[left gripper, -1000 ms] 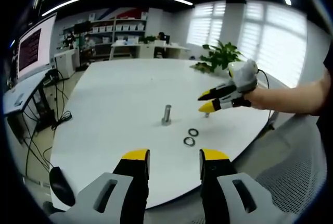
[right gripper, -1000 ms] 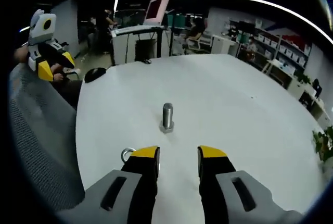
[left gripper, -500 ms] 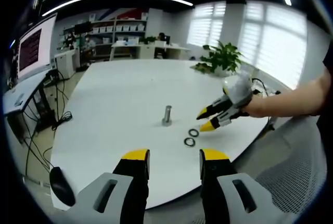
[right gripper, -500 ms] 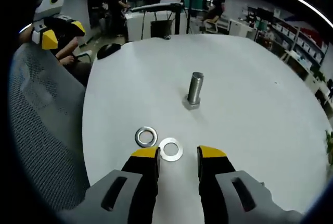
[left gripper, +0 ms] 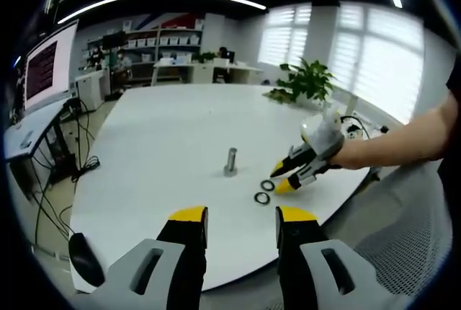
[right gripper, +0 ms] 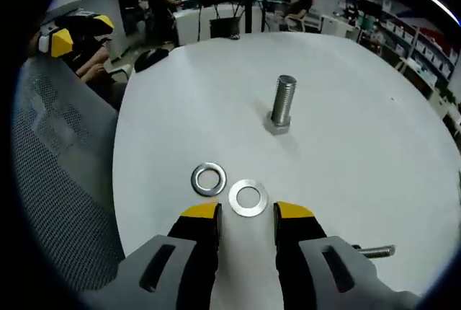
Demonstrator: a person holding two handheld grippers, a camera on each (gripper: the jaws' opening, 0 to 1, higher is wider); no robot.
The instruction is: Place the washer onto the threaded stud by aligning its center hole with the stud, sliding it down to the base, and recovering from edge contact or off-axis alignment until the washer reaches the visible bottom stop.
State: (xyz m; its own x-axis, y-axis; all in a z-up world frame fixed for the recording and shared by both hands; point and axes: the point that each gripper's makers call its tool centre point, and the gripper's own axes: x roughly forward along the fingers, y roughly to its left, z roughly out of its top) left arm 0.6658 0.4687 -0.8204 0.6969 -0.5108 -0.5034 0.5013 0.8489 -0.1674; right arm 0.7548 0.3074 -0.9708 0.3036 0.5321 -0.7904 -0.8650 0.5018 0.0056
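Note:
A steel threaded stud (right gripper: 283, 102) stands upright on its hex base on the white round table (right gripper: 346, 130); it is also seen as the stud (left gripper: 230, 161) in the left gripper view. Two flat washers lie in front of it: one washer (right gripper: 248, 197) just ahead of my right gripper (right gripper: 246, 213), the other washer (right gripper: 208, 179) a little to its left. My right gripper is open, low over the table, jaws either side of the nearer washer's edge. In the left gripper view it shows as the right gripper (left gripper: 282, 178) beside the washers (left gripper: 265, 189). My left gripper (left gripper: 243, 218) is open and empty, held back from the table's near edge.
A loose bolt (right gripper: 373, 251) lies on the table by my right gripper. A grey mesh chair (right gripper: 57, 173) stands off the table's edge. A black mouse-like object (left gripper: 84, 258) sits at the table's near left. Desks, a monitor (left gripper: 47, 65), shelves and a plant (left gripper: 306, 79) stand beyond.
My right gripper has come down and forward toward the two washers, now just at the nearer one. My left gripper has stayed in place.

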